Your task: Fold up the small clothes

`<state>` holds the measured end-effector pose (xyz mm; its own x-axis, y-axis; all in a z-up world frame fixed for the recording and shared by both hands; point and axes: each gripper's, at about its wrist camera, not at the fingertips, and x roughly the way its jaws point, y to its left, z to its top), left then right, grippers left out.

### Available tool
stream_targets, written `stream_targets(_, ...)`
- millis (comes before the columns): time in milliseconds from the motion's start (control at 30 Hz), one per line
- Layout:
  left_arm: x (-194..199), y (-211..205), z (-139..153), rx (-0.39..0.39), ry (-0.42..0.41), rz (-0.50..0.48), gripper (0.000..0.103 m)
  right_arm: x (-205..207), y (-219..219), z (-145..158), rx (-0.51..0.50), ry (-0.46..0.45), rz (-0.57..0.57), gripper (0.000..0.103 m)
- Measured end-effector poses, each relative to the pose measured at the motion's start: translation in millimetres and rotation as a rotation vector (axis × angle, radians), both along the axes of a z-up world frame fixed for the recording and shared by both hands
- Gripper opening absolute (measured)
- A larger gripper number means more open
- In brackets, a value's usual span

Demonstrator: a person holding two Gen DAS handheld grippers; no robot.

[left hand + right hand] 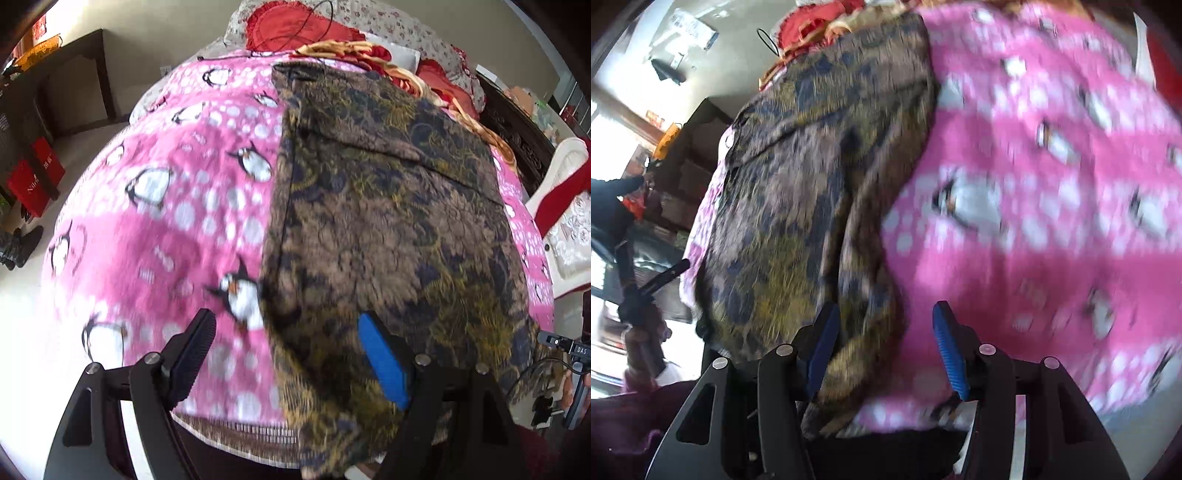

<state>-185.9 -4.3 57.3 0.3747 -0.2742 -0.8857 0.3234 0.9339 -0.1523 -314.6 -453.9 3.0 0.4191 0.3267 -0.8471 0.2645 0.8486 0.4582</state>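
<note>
A brown and blue patterned garment [388, 206] was seen spread lengthwise on the pink penguin blanket [177, 206] covering the bed, one side apparently doubled over along a lengthwise crease. The left tool [288, 354] was held released, its jaws wide apart above the garment's near edge, one blue pad over the cloth and the black one over the blanket; nothing was gripped. The right tool [882, 347] was likewise released, its jaws parted, with a bunched near edge of the garment lying below and between them but not pressed.

It was judged that the fold could slip open, since the near edge lay rumpled and unheld. A grab made from here could take the soft blanket together with the cloth and drag both. Uneven layers could result if only one thickness were caught at the bunched corner.

Pale lettering was noted on a red bag [33, 184] on the floor, too blurred to be read with certainty. "DAS" was read on a small black device [565, 345] at the right edge.
</note>
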Motion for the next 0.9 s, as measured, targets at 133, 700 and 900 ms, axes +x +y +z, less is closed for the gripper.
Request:
stream_targets(133,-16,8,4,0.007,0.007,-0.004,0.083,-26,10,12,0.011,-0.017,0.042,0.046)
stream_targets(700,-32,-32,-23,0.119,0.029,-0.035,0.085,-35,12,8,-0.023,-0.034,-0.022,0.055)
stream_targets(900,-35,-31,-37,0.146,0.070,-0.059,0.085,-26,8,3,-0.103,-0.044,-0.036,0.000)
